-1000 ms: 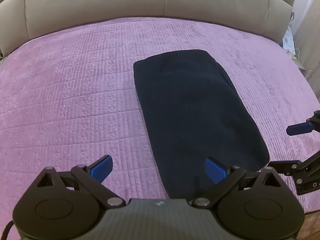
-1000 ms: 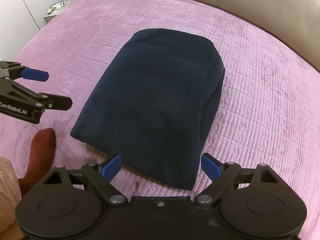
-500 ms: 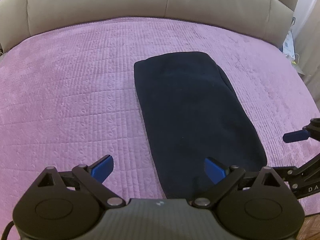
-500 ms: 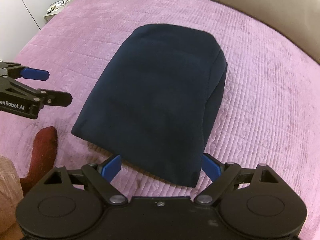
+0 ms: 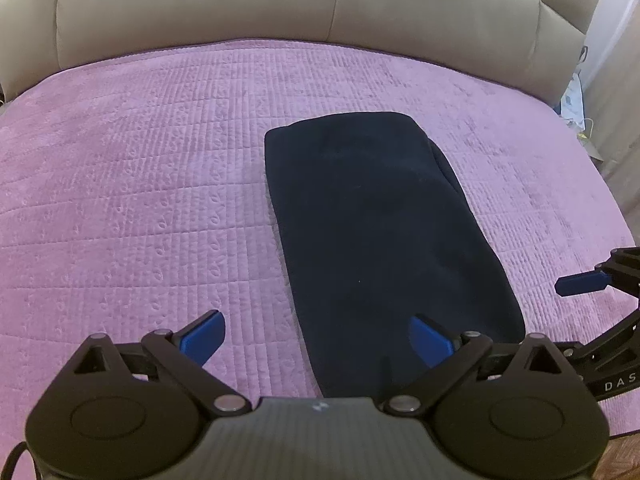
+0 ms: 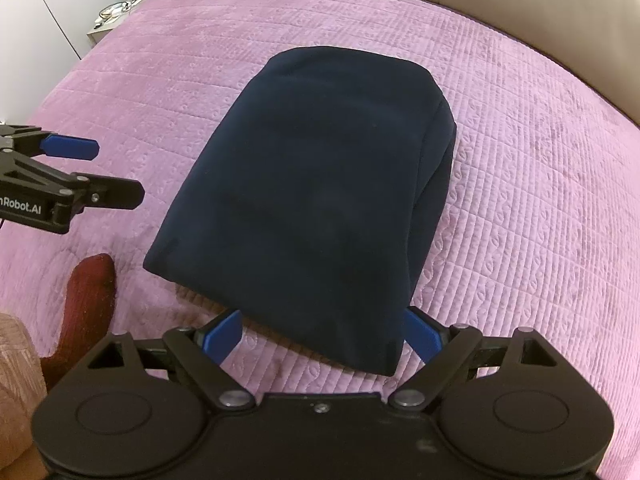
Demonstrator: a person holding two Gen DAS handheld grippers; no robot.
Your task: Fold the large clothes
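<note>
Since the garment [image 6: 304, 200] lies folded compactly on the bed [image 5: 140, 200], little remains; both claws, left [image 5: 316, 334] and right [image 6: 320, 334], gape empty.

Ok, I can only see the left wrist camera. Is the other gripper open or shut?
Observer: Open. The right gripper has its blue fingers spread on either side of the near right corner of the folded navy garment.
Operator: Is anything else on the bed by me?
Observer: Yes, a dark red sock sits on the purple quilted bedspread, left of the garment's near edge and apart from it.
Operator: What's past the bed on the left?
Observer: A small bedside table at the far corner. I can't make out what is on it.
</note>
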